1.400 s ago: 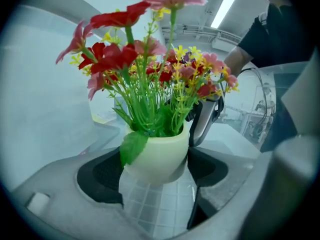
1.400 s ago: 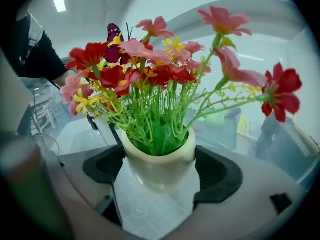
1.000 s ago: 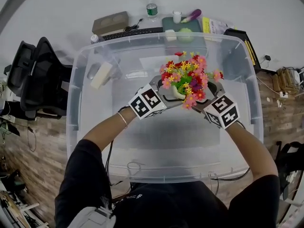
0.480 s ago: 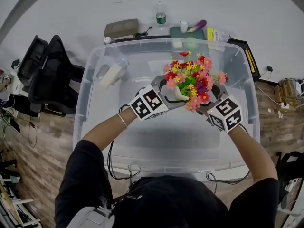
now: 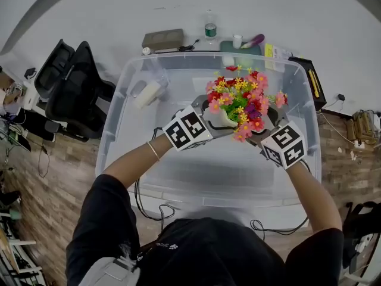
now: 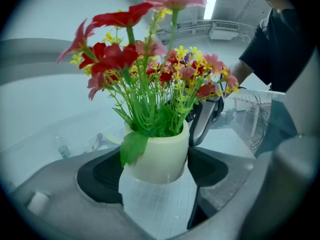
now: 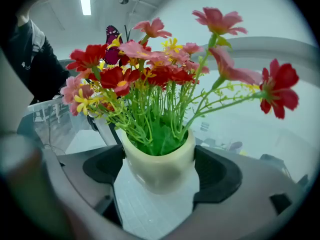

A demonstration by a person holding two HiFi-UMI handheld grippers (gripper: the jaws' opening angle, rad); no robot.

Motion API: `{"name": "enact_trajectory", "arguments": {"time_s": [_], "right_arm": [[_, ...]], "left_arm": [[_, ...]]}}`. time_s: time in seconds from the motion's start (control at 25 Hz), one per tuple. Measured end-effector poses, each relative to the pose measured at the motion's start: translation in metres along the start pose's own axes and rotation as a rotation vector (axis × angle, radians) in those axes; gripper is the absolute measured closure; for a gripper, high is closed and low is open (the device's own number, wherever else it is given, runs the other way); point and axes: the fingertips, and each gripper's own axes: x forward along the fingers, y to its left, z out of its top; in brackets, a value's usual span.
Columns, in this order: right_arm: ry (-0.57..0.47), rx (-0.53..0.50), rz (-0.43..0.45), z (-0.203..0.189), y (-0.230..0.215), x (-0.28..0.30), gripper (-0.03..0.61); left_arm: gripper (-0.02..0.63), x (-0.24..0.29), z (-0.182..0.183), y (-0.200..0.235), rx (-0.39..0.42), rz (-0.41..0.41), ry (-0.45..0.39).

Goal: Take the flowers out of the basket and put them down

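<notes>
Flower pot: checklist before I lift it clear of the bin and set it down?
1. Left gripper grip: jaws press both sides of the cream flower pot. ok
2. Right gripper grip: jaws press both sides of the pot. ok
3. Pot upright: it stands level in both gripper views. ok
4. Flowers free of the jaws: stems rise above them. ok
5. Pot above the clear bin rim: the head view shows it over the bin's inside, but not its height. cannot tell
6. Set-down spot: the white surface behind the bin holds a bottle and other things. cannot tell
</notes>
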Motion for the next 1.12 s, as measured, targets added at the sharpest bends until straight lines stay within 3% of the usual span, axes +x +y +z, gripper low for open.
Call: {"name": "enact_trajectory", "arguments": {"time_s": [0.32,0.68,1.12], "right_arm": [[-0.046,-0.034,0.029,0.015,0.004,-0.002,0.129],[-0.068,-0.021,0.049,0.017,0.007,0.001,0.129],[-0.096,-0.010,0.033,0.021,0.003,0.000,0.129]], "left_arm": [[0.224,-0.013,0.009,0.002,0.006,0.053,-0.002],[0.224,-0.017,0.007,0.003,-0.008,0.057,-0.027],[0.224,-0.018,0.013,0.008,0.052,0.064,-0.026]]}}
